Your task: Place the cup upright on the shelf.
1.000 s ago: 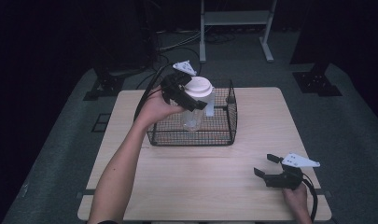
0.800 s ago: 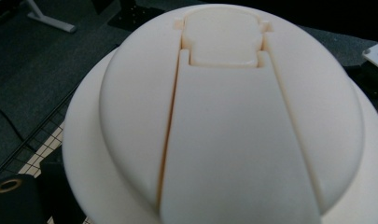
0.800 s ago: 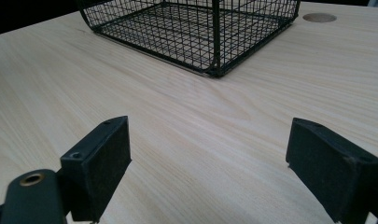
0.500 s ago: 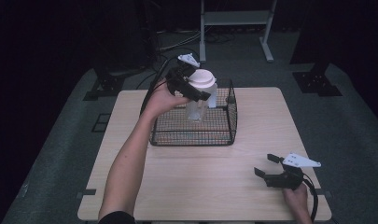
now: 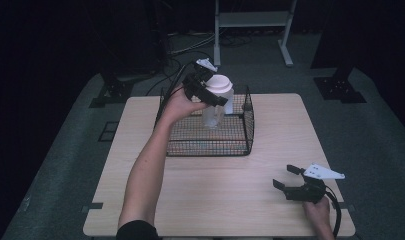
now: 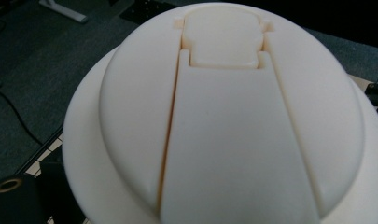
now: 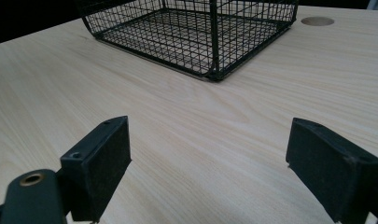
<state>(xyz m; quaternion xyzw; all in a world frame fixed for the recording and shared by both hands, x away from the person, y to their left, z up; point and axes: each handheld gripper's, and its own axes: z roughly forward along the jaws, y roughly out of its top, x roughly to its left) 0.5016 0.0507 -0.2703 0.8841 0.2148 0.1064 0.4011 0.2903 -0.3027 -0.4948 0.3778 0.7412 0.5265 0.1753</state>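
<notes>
Lifting looks like the step in hand: the left gripper clamps a clear plastic bottle with a cream-white domed flip-top lid just under the lid, so the bottle hangs between its jaws, raised over the black wire-mesh basket directly below. Next, I judge, comes carrying it clear of the basket's rim and lowering it upright onto the pale wooden table. Up close, the lid is smooth, with a hinged strap across its dome. Well apart, the right gripper rests wide open, nothing between its jaws.
</notes>
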